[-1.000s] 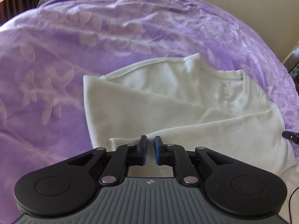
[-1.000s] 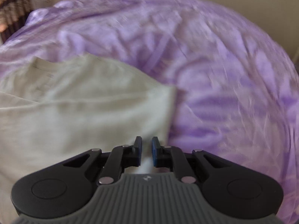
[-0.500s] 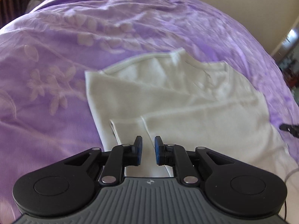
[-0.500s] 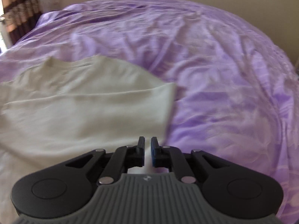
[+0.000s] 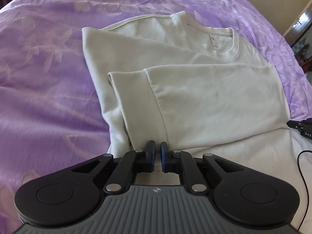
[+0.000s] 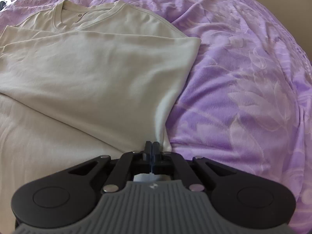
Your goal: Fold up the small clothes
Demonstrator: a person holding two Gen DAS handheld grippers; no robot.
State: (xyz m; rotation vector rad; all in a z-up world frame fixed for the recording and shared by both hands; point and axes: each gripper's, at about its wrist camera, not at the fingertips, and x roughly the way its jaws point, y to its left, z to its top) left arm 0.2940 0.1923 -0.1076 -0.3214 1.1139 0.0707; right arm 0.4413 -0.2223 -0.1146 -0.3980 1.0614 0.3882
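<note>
A pale grey-white T-shirt (image 5: 195, 97) lies on a purple bedspread (image 5: 48, 78), its sides folded in and a sleeve lying across the body. Its collar (image 5: 230, 44) points away from me. My left gripper (image 5: 158, 152) sits at the shirt's near left edge, its jaws a narrow gap apart with cloth seen between them. In the right wrist view the same shirt (image 6: 87, 68) fills the left half. My right gripper (image 6: 151, 148) is shut on the shirt's near right edge, with cloth showing behind the pads.
The purple flowered bedspread (image 6: 243, 87) spreads all around the shirt. The tip of the other gripper (image 5: 300, 126) and a thin black cable (image 5: 304, 175) show at the right edge of the left wrist view. A wall and doorway are at far right.
Both grippers have pulled back toward the near edge of the shirt. The right gripper's jaws have closed on the shirt's edge. The left jaws stay slightly apart.
</note>
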